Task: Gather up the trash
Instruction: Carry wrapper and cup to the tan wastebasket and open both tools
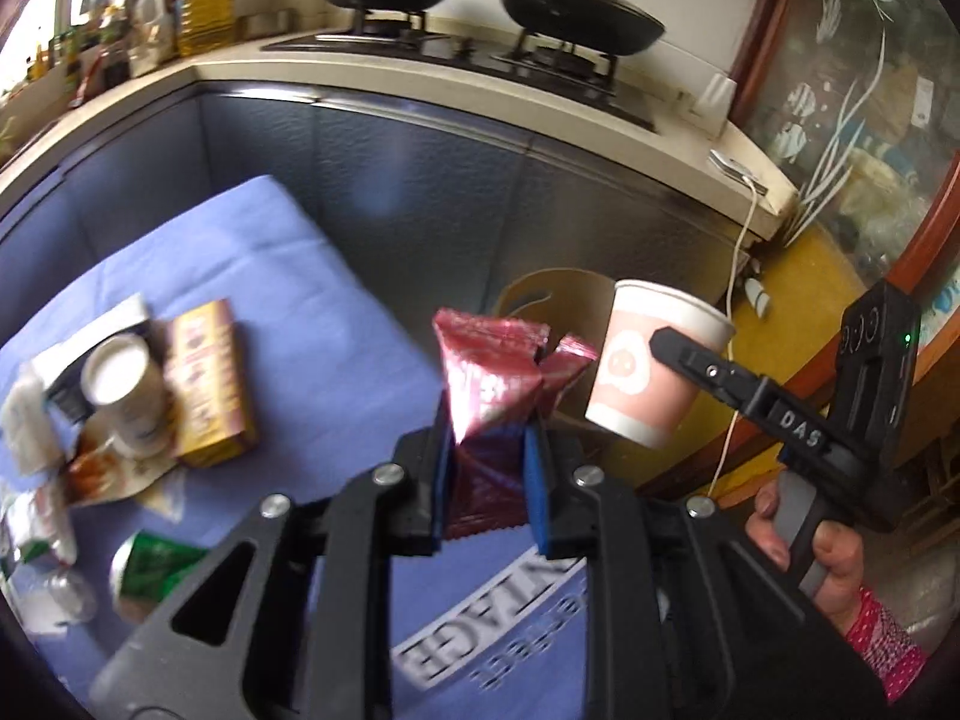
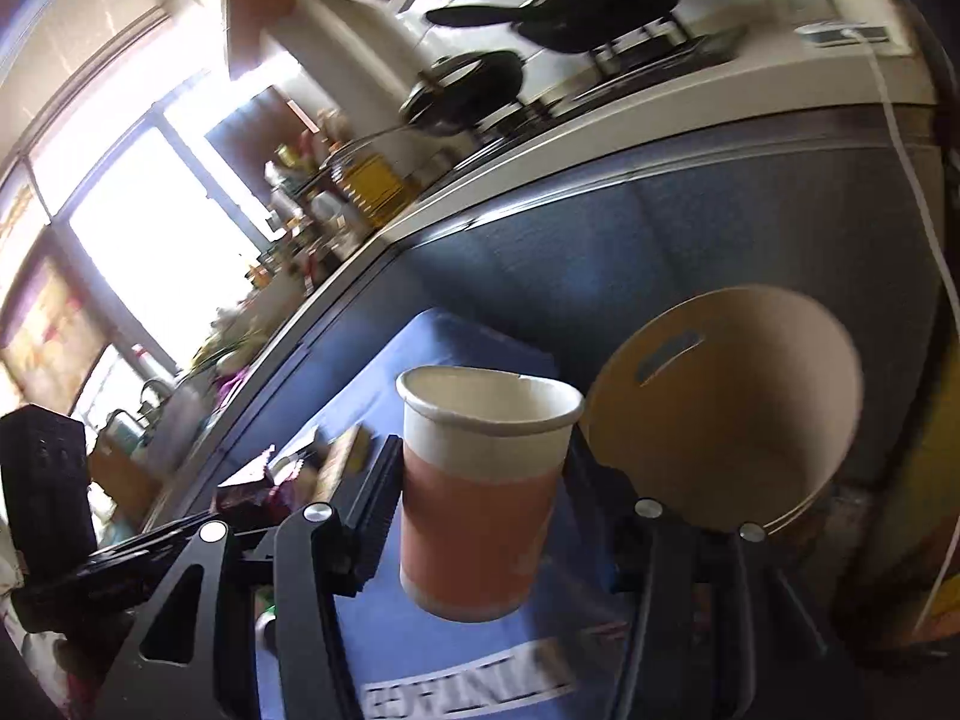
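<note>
- Because both pieces go in the brown bin (image 2: 750, 420), each gripper carries one toward it.
- Left gripper (image 1: 487, 480) fingers pinch the red wrapper (image 1: 489, 378) tight.
- Right gripper (image 2: 480, 516) fingers squeeze the paper cup (image 2: 480, 492) upright, near the bin.
- More trash waits on the blue cloth (image 1: 300, 276).

The left gripper (image 1: 486, 450) reaches toward twelve o'clock in its own wrist view, its blue-padded fingers (image 1: 441, 480) drawn close together and pinching a crumpled red wrapper (image 1: 489, 384) between them; the right gripper (image 2: 480, 480) likewise points forward, its black jaws pressed against the two sides of a pink-and-white paper cup (image 2: 480, 492), which stands upright between them; in the left wrist view the right gripper (image 1: 678, 354) enters from four o'clock, and the person's right hand (image 1: 822, 546) wraps its grey handle, a red dotted sleeve at the wrist.
</note>
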Action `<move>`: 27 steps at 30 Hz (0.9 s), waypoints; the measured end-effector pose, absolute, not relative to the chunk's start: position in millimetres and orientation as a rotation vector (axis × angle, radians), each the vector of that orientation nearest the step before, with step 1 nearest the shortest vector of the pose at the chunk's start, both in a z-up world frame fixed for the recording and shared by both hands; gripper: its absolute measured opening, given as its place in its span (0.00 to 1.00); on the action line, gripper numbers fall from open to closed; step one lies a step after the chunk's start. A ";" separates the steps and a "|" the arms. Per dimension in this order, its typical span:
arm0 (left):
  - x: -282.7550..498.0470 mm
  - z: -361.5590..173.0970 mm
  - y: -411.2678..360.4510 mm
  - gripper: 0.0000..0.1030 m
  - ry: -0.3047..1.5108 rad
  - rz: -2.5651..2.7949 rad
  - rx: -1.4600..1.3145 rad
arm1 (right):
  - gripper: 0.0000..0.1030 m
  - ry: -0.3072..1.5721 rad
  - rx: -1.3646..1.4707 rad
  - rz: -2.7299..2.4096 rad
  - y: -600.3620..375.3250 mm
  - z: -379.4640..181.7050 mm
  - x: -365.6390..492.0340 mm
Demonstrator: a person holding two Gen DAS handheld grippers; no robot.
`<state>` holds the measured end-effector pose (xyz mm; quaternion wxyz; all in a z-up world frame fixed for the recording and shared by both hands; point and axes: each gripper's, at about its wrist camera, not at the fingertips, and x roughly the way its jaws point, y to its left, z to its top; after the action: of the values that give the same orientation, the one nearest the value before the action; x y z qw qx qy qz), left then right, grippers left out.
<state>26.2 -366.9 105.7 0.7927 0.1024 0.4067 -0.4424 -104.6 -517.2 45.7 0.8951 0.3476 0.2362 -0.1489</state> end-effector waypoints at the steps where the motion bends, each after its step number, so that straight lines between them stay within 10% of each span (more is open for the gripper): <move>1: 25.9 101.4 -389.4 0.19 0.882 -0.966 0.233 | 0.52 0.497 0.712 -0.343 -526.4 37.8 -107.1; 11: 42.8 23.5 -512.7 0.22 1.091 -0.946 0.290 | 0.64 0.574 0.587 -0.450 -554.6 -19.6 -109.7; 14: 45.6 6.8 -524.1 0.41 1.134 -0.890 0.352 | 0.81 0.545 0.568 -0.469 -550.2 -22.2 -113.5; 27: 41.4 38.9 -470.9 0.44 1.076 -0.952 0.243 | 0.82 0.420 0.711 -0.549 -573.1 -6.2 -135.9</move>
<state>41.4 -470.9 38.9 0.7464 0.1109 0.4915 -0.4349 -135.9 -573.1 -6.2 0.8796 0.3410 0.2016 -0.2633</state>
